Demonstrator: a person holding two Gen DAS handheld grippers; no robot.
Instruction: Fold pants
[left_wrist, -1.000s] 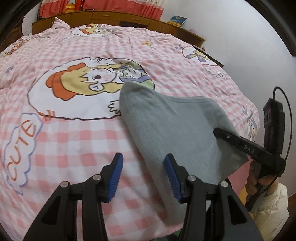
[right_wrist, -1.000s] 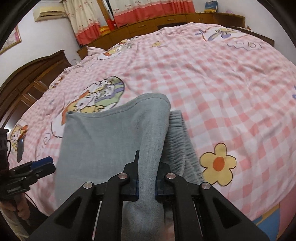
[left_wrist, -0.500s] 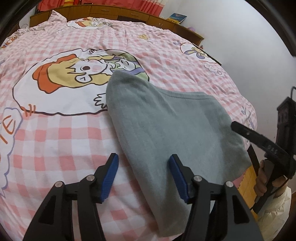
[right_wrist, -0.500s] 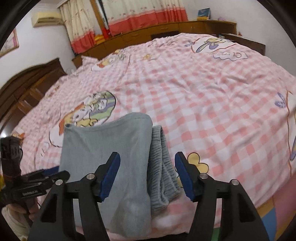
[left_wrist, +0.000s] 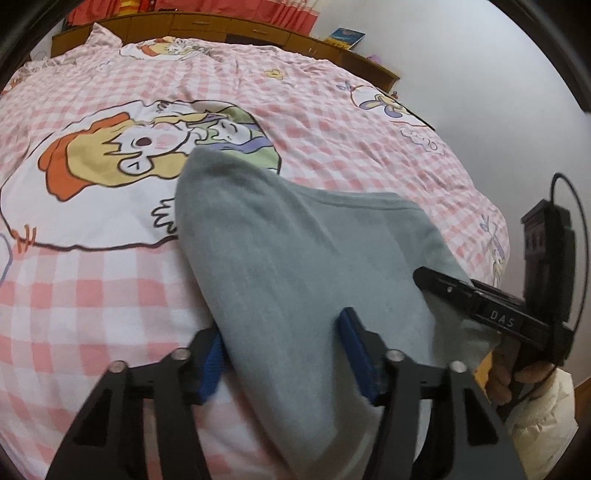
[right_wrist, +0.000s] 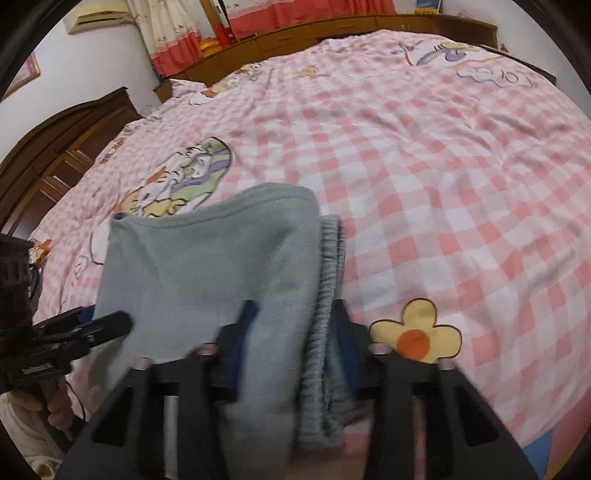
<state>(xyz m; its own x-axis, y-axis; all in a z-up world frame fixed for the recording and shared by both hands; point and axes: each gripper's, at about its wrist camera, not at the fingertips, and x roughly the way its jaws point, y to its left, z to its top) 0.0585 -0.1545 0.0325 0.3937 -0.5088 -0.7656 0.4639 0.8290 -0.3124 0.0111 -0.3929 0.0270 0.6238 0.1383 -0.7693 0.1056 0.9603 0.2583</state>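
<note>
Grey folded pants (left_wrist: 295, 258) lie near the front edge of the bed; they also show in the right wrist view (right_wrist: 207, 266), with the ribbed waistband (right_wrist: 328, 280) along their right side. My left gripper (left_wrist: 284, 358) is open, its blue-padded jaws astride the near left edge of the pants. My right gripper (right_wrist: 291, 343) is open, its jaws astride the near right edge and waistband. Each gripper shows in the other's view: the right one (left_wrist: 480, 302) and the left one (right_wrist: 74, 332).
The bed has a pink checked cover (right_wrist: 443, 166) with a cartoon print (left_wrist: 122, 147) and a yellow flower (right_wrist: 415, 332). A wooden headboard shelf (left_wrist: 221, 26), red curtains and a dark wardrobe (right_wrist: 55, 147) stand beyond. The bed's front edge is just below the pants.
The right gripper, shut on the pants a second ago, let go and opened. Both grippers have since pushed forward so their open jaws straddle the near edge of the pants.
</note>
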